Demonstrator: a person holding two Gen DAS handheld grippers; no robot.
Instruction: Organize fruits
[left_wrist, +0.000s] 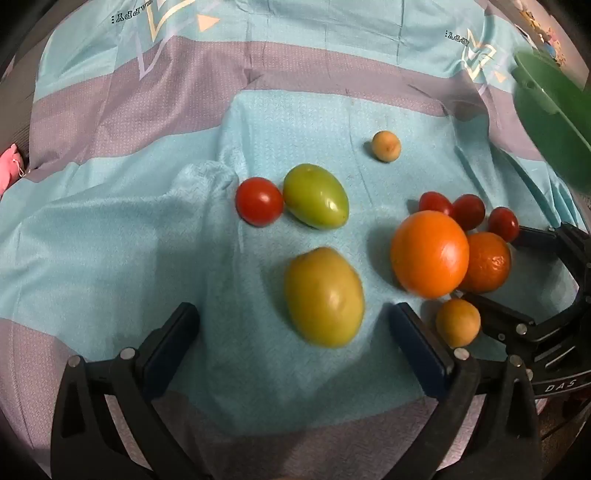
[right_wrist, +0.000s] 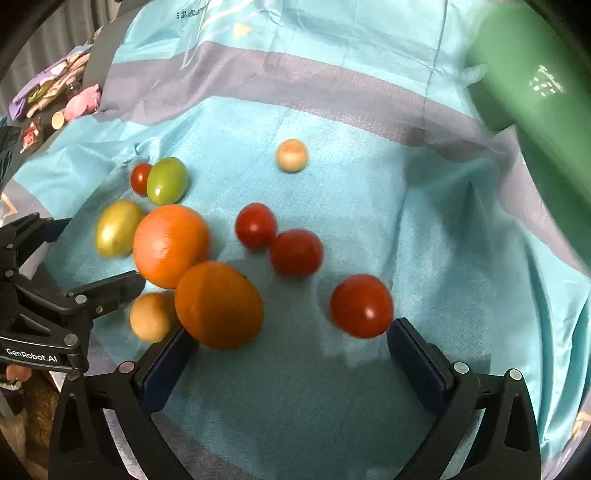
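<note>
Fruits lie on a light blue cloth (left_wrist: 280, 122). My left gripper (left_wrist: 295, 332) is open, with a yellow-green fruit (left_wrist: 323, 297) just ahead between its fingers, untouched. Further off lie a green fruit (left_wrist: 316, 195), a red tomato (left_wrist: 259, 201), a small apricot (left_wrist: 386, 146), two oranges (left_wrist: 430, 254), several red tomatoes (left_wrist: 468, 211) and another apricot (left_wrist: 458, 322). My right gripper (right_wrist: 291, 343) is open and empty, with an orange (right_wrist: 218, 305) by its left finger and a red tomato (right_wrist: 361, 305) by its right finger. The larger orange (right_wrist: 170, 245) lies behind.
A green bowl (left_wrist: 554, 122) stands at the far right, also blurred in the right wrist view (right_wrist: 532, 85). The cloth lies over a striped blue and grey bedsheet (left_wrist: 110, 110). Clutter (right_wrist: 55, 99) sits at the far left edge.
</note>
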